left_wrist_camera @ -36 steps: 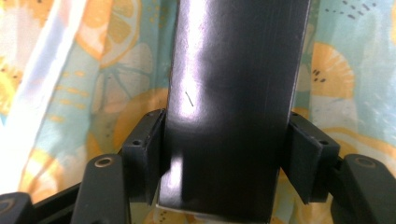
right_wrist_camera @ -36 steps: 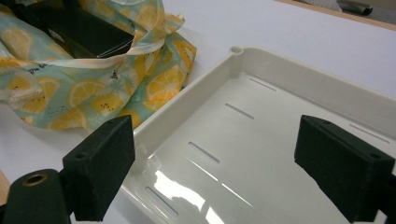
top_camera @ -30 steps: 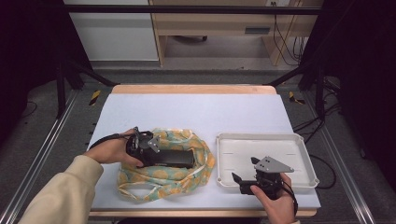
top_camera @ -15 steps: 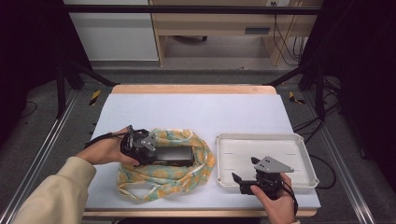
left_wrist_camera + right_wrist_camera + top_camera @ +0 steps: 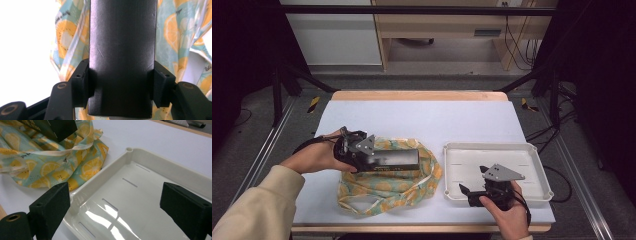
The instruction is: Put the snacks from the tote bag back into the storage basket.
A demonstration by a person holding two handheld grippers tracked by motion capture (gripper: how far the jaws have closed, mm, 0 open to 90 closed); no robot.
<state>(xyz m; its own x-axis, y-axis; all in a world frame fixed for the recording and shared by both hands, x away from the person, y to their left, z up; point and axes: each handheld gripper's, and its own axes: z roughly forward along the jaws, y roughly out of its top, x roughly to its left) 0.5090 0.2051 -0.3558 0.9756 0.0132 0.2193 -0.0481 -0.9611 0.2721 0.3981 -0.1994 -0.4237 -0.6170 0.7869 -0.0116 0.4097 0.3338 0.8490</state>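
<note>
Left claw (image 5: 122,87) is clamped across the near end of the black box (image 5: 122,50), one jaw on each long side, so the box can be drawn lengthwise out of the lemon-print bag (image 5: 387,185). In the high view the box (image 5: 394,160) lies across the bag's mouth at about 9 o'clock of the surface (image 5: 422,120), pointing toward 3 o'clock, its far end apparently over the cloth. Right claw (image 5: 120,210) is spread wide and empty, hovering over the near rim of the white tray (image 5: 150,185) at about 4 o'clock. Judgement: the tray, just beside the bag, is probably the box's destination; the right claw waits clear of the bag.
</note>
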